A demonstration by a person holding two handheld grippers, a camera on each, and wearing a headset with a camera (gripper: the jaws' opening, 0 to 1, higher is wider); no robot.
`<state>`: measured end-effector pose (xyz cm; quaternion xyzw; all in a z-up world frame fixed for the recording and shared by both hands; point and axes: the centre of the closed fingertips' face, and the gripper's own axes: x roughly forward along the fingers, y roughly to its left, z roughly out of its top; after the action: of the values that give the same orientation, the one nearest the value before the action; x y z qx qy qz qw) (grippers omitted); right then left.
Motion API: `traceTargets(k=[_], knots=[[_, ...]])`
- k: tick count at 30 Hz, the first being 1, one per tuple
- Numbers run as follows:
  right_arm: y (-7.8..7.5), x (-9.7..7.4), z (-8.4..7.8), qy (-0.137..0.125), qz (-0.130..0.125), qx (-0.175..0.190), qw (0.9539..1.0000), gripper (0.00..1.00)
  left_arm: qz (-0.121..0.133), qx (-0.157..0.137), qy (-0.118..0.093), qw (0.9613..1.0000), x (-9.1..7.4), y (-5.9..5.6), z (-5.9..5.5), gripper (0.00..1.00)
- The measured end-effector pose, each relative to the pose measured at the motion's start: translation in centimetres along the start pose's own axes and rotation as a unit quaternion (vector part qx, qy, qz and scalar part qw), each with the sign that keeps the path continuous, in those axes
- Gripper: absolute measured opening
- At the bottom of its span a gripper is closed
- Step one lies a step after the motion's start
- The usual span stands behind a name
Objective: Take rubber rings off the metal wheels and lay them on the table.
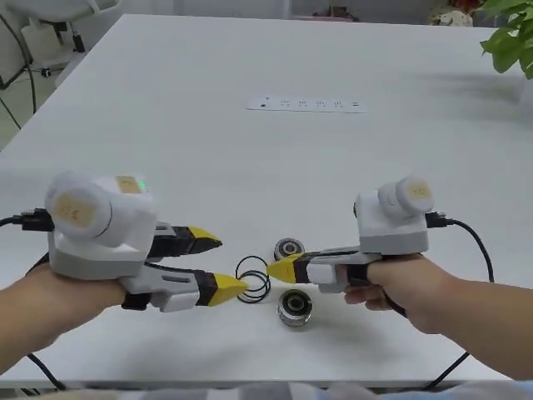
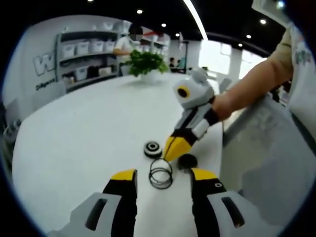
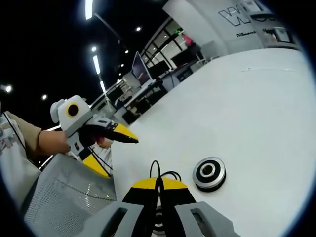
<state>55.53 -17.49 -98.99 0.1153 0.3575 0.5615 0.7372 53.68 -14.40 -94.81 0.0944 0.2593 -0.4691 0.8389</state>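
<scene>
Table (image 1: pixel 250 150); left tongs (image 1: pixel 231 264) level, agape; right tongs (image 1: pixel 272 268) pinch rubber rings (image 1: pixel 252 280).

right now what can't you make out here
Rubber rings: count unclear, loops overlap, too thin in head view.
Right claw: whether it pinches a ring; its own shut jaws cover that in right gripper view.
Near wheel: a dark blur in left gripper view; any ring on it unclear.

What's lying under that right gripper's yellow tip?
Thin black rings on the table; the shut right gripper seems to pinch one. The jaws hide the part it grips.
</scene>
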Motion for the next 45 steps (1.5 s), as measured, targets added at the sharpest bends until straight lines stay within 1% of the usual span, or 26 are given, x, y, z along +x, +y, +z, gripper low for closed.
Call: traceTargets(k=[6,13,17,22,25,35,39,45], knots=[[0.1,0.6,-0.5,0.012,0.001,-0.004,0.9999,0.0,0.007,-0.002,0.0,1.0,-0.5,0.3,-0.2,0.44],[-0.5,0.9,-1.5,0.031,-0.011,-0.013,0.9994,0.0,0.008,-0.005,0.002,1.0,-0.5,0.3,-0.5,0.44],[-0.6,0.9,-1.6,0.032,-0.016,-0.016,0.9992,0.0,0.008,-0.005,0.004,0.9999,-0.4,0.3,-0.8,0.44],[-0.7,1.0,-1.7,0.037,-0.023,-0.033,0.9985,0.0,0.006,-0.005,0.006,0.9999,-0.4,0.3,-0.8,0.44],[-0.7,1.1,-1.9,0.046,-0.029,-0.055,0.997,0.0,0.007,-0.006,0.007,0.9999,-0.4,0.3,-0.9,0.44],[-0.5,0.9,-2.1,0.062,-0.033,-0.095,0.993,0.11,0.005,-0.006,0.012,0.9999,-0.4,0.3,-1.0,0.43],[-0.4,0.7,-1.9,0.061,-0.033,-0.101,0.9925,0.15,0.005,-0.005,0.014,0.9999,-0.4,0.2,-1.0,0.43],[-0.6,-0.2,-0.6,0.042,-0.039,-0.103,0.993,0.19,0.005,-0.004,0.017,0.9998,-0.5,0.3,-0.9,0.43]])
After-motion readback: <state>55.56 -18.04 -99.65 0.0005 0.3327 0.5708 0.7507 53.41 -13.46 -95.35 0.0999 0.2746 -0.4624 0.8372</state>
